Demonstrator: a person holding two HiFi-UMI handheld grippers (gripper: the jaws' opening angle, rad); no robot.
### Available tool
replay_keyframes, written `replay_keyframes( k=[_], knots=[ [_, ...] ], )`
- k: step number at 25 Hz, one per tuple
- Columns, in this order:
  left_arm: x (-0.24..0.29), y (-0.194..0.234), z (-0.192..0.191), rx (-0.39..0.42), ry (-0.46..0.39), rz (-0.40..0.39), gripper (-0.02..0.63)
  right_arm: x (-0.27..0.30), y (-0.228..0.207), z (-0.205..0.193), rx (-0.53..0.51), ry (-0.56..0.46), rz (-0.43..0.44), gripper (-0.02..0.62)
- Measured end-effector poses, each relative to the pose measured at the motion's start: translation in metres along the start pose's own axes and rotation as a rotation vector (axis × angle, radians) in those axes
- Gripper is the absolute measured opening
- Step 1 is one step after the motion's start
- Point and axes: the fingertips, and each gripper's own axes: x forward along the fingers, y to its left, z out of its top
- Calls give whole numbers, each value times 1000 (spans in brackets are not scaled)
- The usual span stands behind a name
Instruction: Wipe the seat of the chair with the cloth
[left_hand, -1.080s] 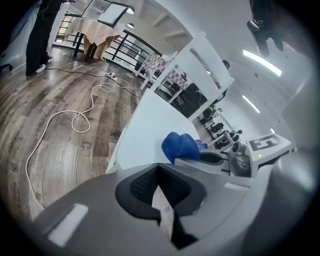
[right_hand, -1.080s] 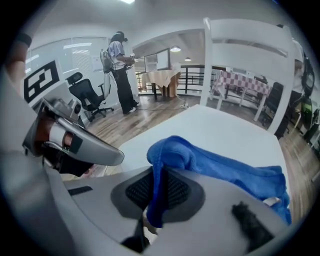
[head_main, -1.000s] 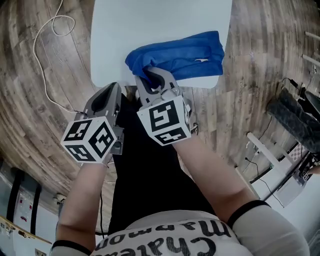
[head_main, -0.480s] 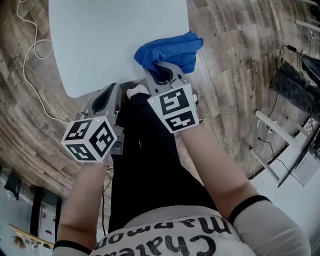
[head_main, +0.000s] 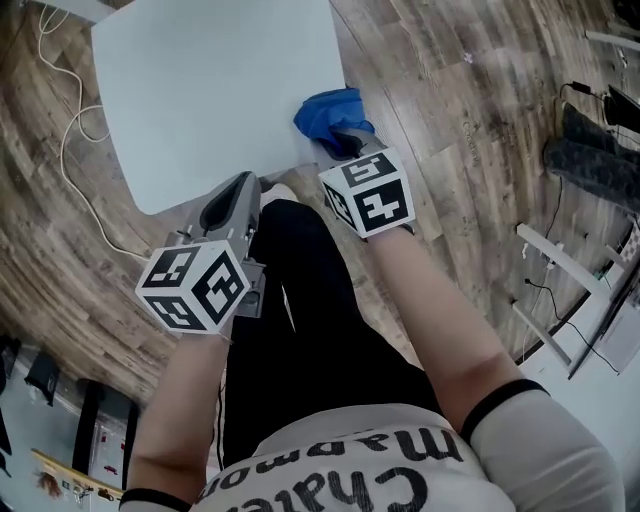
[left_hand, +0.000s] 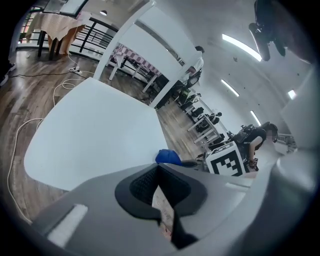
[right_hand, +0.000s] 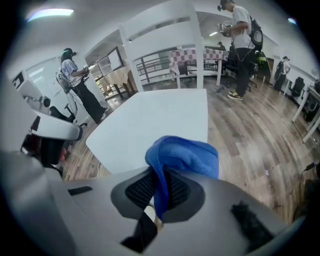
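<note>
Seat (head_main: 210, 90) is broad, white and bare across its left and middle. The main risk, as I judge it, is a wipe that covers only the right corner and misses the rest. Just before its front edge hangs the left gripper (head_main: 243, 185), its jaws drawn almost together with nothing between them. If it drifts forward it could knock that edge.

Further right, the cloth (head_main: 328, 110) sits bunched at the front right corner, partly past the edge and over the floor (head_main: 450, 120). Whether it presses on the seat I cannot tell. A stroke to the right would carry it clean off.

The right gripper (head_main: 347, 143) is clamped on a thin fold of the cloth, and the rest bulges out beyond the tips. Dragging on so small a bite may pull the fold free, and a wad like this would touch little surface.
</note>
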Motion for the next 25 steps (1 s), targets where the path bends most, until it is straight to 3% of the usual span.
replay_keyframes(
  k=[7, 13, 16, 19, 22, 25],
  knots=[
    [9, -20, -1, -40, -11, -20, 6, -10, -34, -2, -42, 13, -74, 34],
    [-9, -28, -11, -1, 16, -19, 6, -18, -61, -4, 83, 19, -144, 33],
    [-36, -17, -9, 10, 5, 8, 6, -28, -75, -9, 261, 61, -202, 34],
    [-60, -6, 5, 23, -25, 32, 6, -54, -91, -5, 478, -2, -251, 34],
    [-81, -13, 22, 44, -50, 5, 6, -88, -93, 5, 580, -92, -249, 34],
    [-106, -26, 43, 128, -76, -3, 6, -122, -77, 19, 620, -190, -209, 34]
  ],
)
